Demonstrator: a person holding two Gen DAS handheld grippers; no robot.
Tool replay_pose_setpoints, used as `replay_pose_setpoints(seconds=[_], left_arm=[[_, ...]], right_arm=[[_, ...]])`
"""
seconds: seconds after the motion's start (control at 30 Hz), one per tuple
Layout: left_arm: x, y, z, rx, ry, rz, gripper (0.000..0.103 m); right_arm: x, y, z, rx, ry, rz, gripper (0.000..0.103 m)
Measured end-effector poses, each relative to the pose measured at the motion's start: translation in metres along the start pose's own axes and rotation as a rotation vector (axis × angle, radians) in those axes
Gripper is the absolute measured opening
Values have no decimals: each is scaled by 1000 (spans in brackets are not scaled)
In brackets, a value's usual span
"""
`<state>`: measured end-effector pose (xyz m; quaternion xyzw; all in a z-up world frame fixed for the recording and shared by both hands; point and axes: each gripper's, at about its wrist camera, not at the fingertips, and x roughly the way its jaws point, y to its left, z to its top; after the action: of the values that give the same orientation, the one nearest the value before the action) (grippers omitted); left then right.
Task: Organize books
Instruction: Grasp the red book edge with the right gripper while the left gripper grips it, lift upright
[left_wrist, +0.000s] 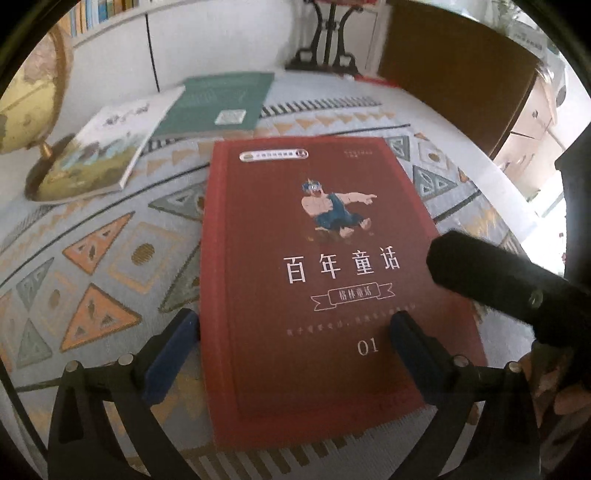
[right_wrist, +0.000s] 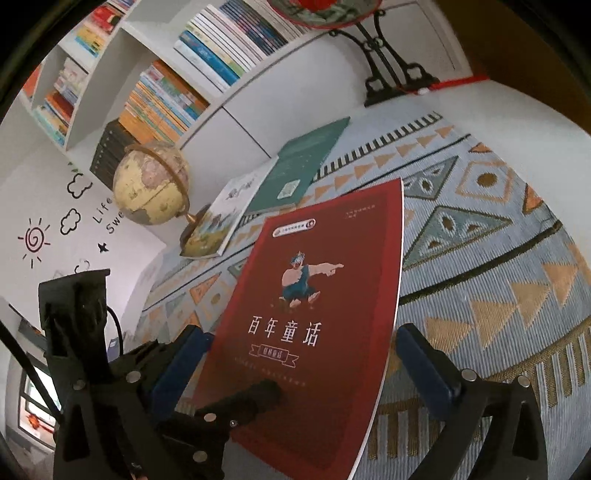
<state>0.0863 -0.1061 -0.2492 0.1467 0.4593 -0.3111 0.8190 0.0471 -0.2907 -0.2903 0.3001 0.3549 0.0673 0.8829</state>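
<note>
A red hardcover book (left_wrist: 314, 266) with white characters and a cartoon figure lies flat on the patterned cloth. My left gripper (left_wrist: 295, 350) is open over its near end. One blue pad (left_wrist: 173, 354) stands beside the spine edge and the other hangs above the cover. In the right wrist view the same red book (right_wrist: 314, 295) lies between the wide jaws of my open right gripper (right_wrist: 306, 365), whose pads do not press on it. A black finger (right_wrist: 240, 402) of the left tool lies over the cover's near corner.
A white picture book (left_wrist: 107, 147) and a green book (left_wrist: 218, 99) lie at the back left, next to a globe (right_wrist: 151, 184). Full bookshelves (right_wrist: 166, 92) line the wall. A black stand (right_wrist: 388, 66) and a brown box (left_wrist: 454, 70) sit behind.
</note>
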Motion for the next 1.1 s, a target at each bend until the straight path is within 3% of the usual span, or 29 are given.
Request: replay_pose_setpoints(seconds=[0.07, 0.2, 0.33, 0.43, 0.5, 0.63, 0.8, 1.03, 1.1], left_arm=[[-2, 1, -5, -14, -48, 4, 103], [-1, 0, -4, -15, -40, 10, 103], [2, 1, 5, -10, 52, 3, 103], [6, 2, 11, -27, 119, 15, 103], [6, 2, 11, -29, 122, 16, 103], [5, 5, 11, -29, 115, -15, 103], [5, 2, 12, -12, 110, -11, 102], [1, 4, 9, -18, 96, -33, 102], [1, 5, 9, -21, 94, -37, 102]], right_arm=[[-2, -1, -2, -5, -19, 8, 103], [1, 2, 1, -30, 18, -3, 103], [2, 1, 7, -29, 92, 18, 103], [1, -8, 8, 41, 102, 85, 103], [-3, -12, 10, 85, 100, 127, 101], [-25, -25, 13, 182, 16, 362, 85], [-9, -38, 5, 236, 88, 270, 64], [-2, -32, 9, 241, 106, 274, 63], [1, -31, 10, 234, 120, 250, 55]])
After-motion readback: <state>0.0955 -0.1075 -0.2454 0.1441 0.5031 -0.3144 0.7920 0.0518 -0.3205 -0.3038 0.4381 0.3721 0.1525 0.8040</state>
